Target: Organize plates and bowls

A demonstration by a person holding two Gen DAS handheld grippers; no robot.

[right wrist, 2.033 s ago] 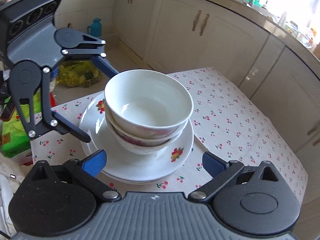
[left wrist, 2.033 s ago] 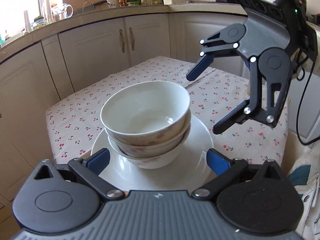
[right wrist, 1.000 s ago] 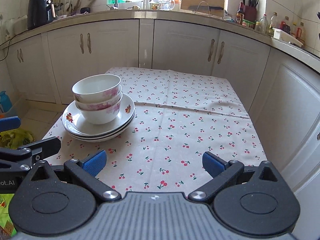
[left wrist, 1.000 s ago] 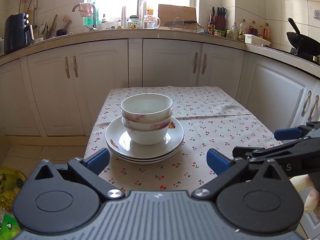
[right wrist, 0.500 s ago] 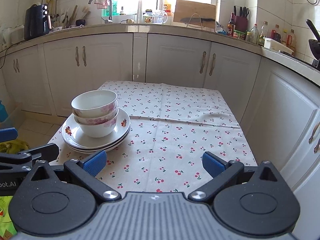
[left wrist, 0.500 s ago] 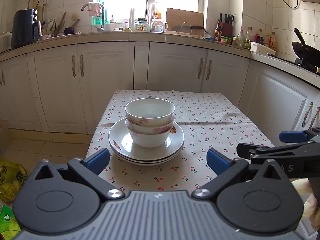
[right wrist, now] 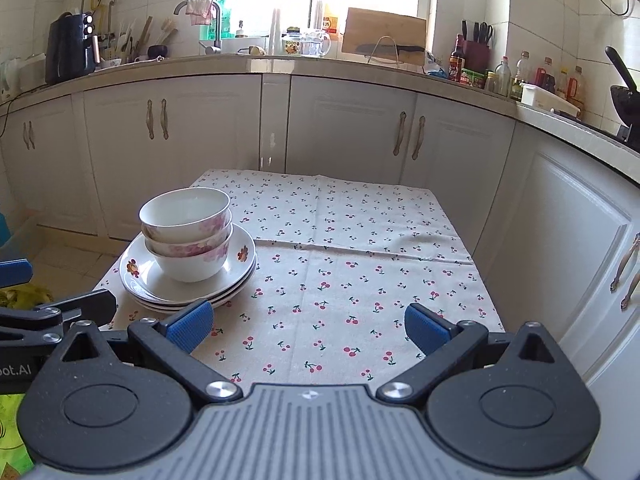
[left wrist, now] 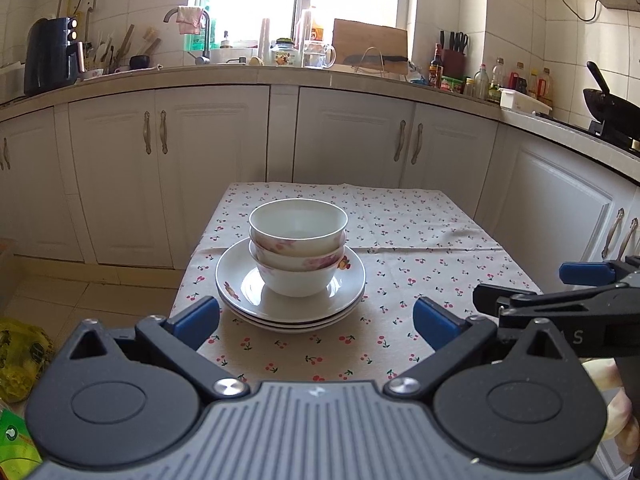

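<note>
Bowls point(left wrist: 298, 252), 2 nested on stacked plates point(left wrist: 290, 292), ahead of both jaw pairs, likely for compactness. Left gripper point(left wrist: 316, 322) and right gripper point(right wrist: 308, 324): wide open, empty.

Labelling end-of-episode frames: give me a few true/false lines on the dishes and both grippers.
1. The bowls are nested and stand on the stack of plates. True.
2. The left gripper is shut on a bowl. False: it is open, holds nothing and is clear of the stack.
3. The stack sits toward the left side of the cherry-print tablecloth in the right wrist view. True.
4. The right gripper grips a plate rim. False: it is open and apart from the plates.
5. One bowl lies upside down on the cloth. False: all are upright in the stack.
</note>
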